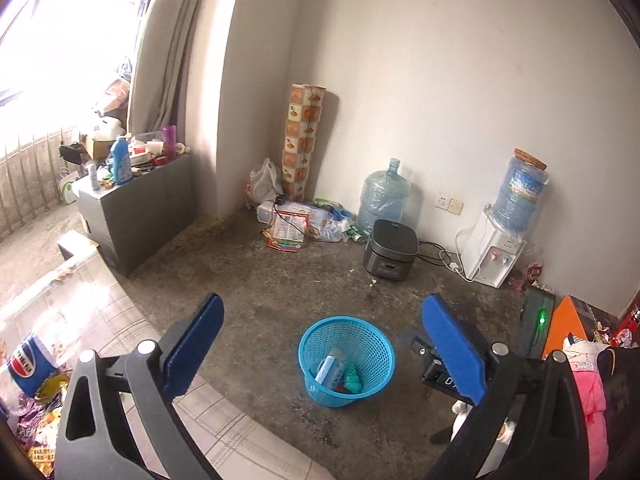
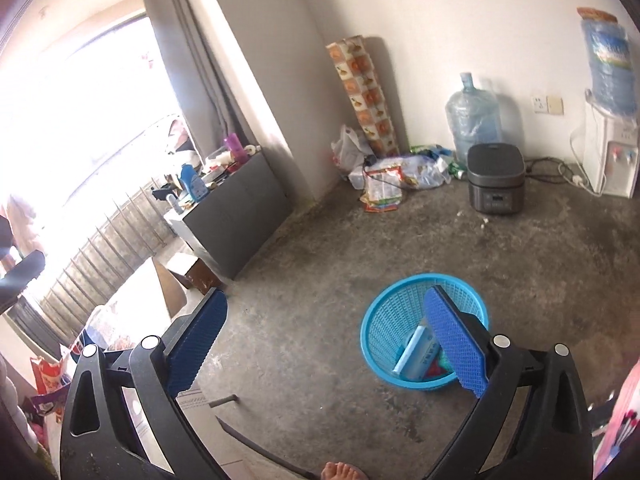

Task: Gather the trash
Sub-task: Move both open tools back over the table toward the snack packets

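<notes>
Pepsi logo on blue can [image 1: 30,364]

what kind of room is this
Likely a lived-in room of a home, used partly for storage: a water dispenser and rice cooker stand on the bare concrete floor, and a curtain hangs by a bright window.

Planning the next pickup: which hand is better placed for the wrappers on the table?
Left, probably. The left tongs are open and empty, with the Pepsi bottle and snack wrappers beside them; the right tongs face mostly bare floor.
</notes>
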